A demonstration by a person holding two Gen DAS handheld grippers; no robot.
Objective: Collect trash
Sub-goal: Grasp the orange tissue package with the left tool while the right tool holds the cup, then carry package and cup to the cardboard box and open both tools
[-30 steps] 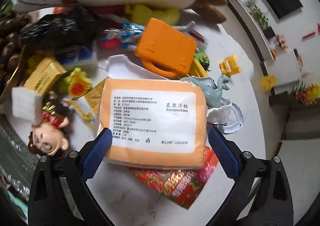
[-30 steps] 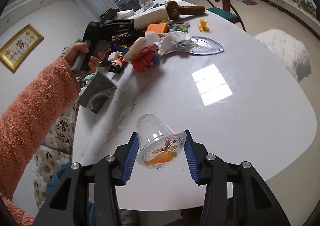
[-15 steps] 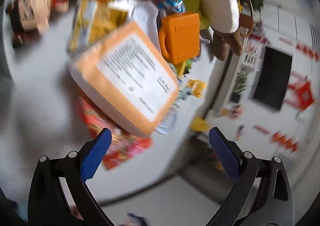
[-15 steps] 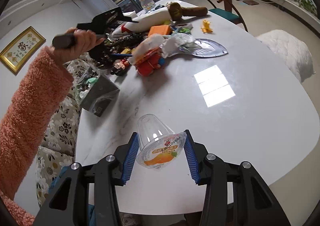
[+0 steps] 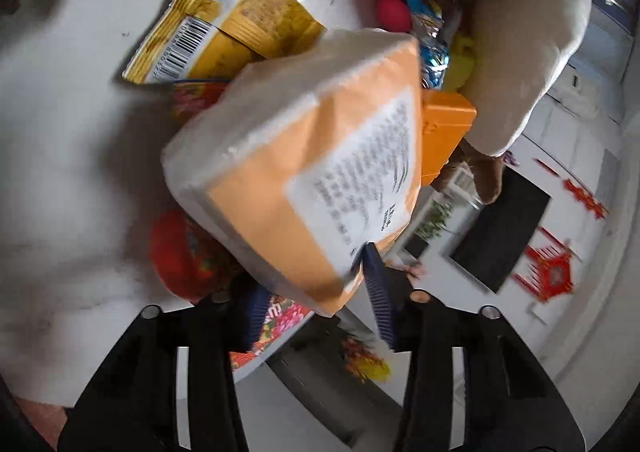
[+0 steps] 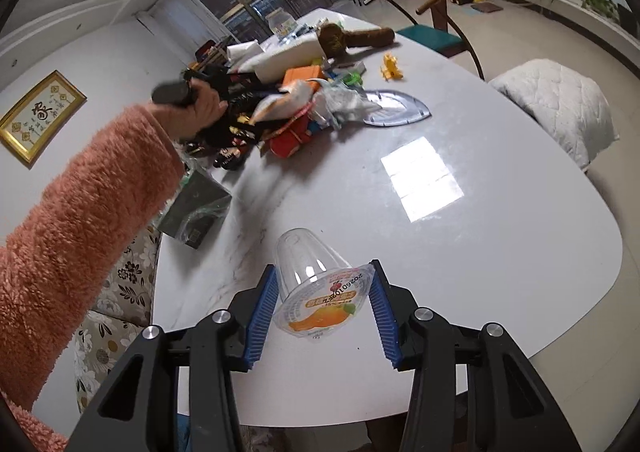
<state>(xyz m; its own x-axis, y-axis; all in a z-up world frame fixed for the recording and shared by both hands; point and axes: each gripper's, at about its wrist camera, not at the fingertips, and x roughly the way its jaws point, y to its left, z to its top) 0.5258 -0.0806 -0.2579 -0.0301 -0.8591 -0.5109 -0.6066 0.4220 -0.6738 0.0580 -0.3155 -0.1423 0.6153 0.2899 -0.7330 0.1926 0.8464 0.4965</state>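
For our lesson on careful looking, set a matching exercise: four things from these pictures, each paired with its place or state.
Things:
1. jelly cup
2. tissue pack
3. silver plate
4. framed picture

Places or states:
A. hangs on the wall
B. tilted, its corner between the closing left tool pads
C. gripped by the right tool
D. lies on the table beside the clutter

Pairs: 1-C, 2-B, 3-D, 4-A
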